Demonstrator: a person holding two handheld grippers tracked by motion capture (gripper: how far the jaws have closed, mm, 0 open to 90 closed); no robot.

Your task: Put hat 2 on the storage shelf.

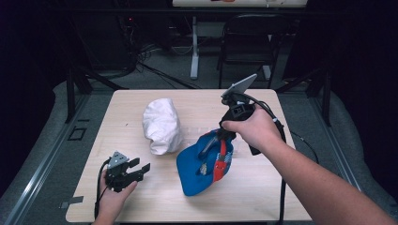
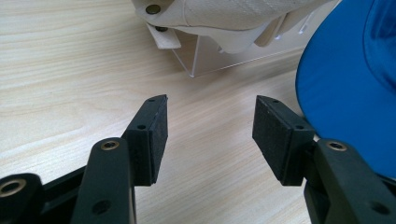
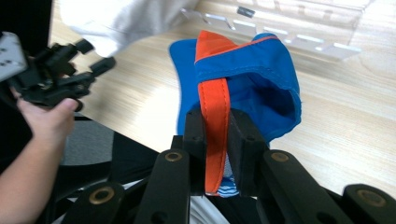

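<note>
A blue cap (image 1: 199, 166) with an orange strap (image 3: 214, 116) lies brim-down at the table's middle right, its back edge lifted. My right gripper (image 1: 220, 136) is shut on that orange strap, which runs up between the two pads (image 3: 194, 140) in the right gripper view. A white cap (image 1: 162, 124) rests on a clear stand (image 2: 205, 58) left of the blue cap. My left gripper (image 1: 140, 166) is held low near the front left of the table, open, with bare wood between its pads (image 2: 156, 135). The blue cap's brim (image 2: 350, 88) lies just beside its right pad.
The light wooden table (image 1: 263, 187) has bare room at the front and far left. A clear acrylic holder (image 3: 289, 32) stands behind the blue cap. Beyond the table are a black chair (image 1: 248, 42), a white table leg (image 1: 194, 47) and cables on the floor.
</note>
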